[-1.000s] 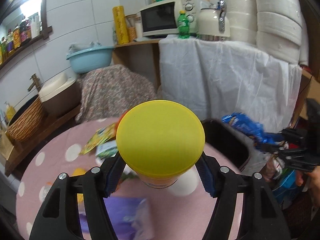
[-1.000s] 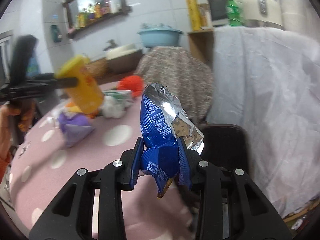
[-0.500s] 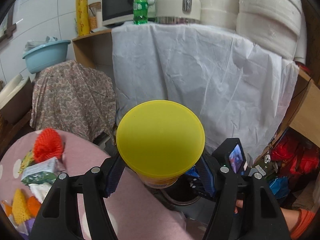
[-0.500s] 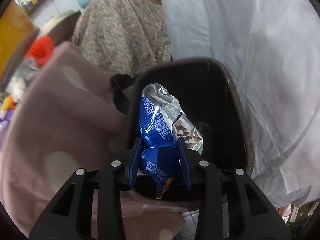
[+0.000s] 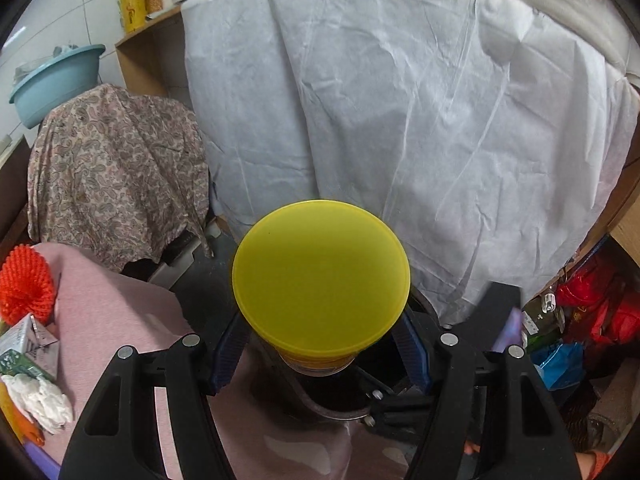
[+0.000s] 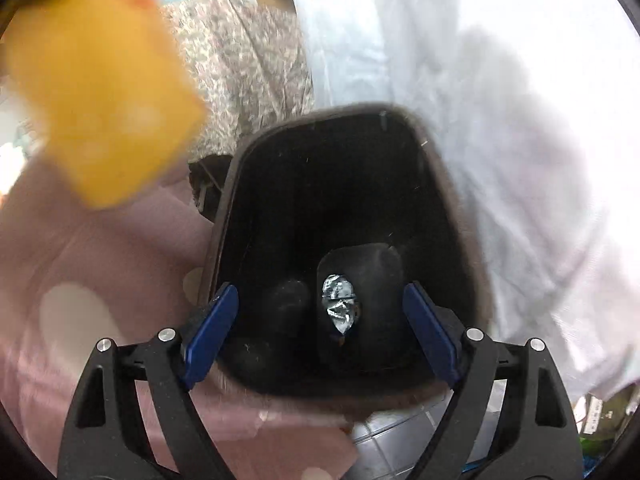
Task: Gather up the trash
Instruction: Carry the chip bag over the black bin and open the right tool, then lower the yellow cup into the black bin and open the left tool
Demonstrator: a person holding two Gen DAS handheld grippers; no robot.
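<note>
A dark, smooth plastic bin (image 6: 344,184) holds a crumpled foil wrapper (image 6: 339,307) at its bottom. Right tongs (image 6: 322,330) are opening above it, nothing between them. Left tongs (image 5: 320,350) pinch a round yellow cup (image 5: 321,276) beside the pink-clothed worktop (image 5: 116,312).

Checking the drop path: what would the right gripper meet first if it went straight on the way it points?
Probably the crumpled foil snack wrapper lying inside the black plastic trash bin; the right gripper, its jaws opening and empty, points into the bin mouth. Depth is unclear.

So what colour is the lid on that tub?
Yellow lid, clearest in the left wrist view.
</note>
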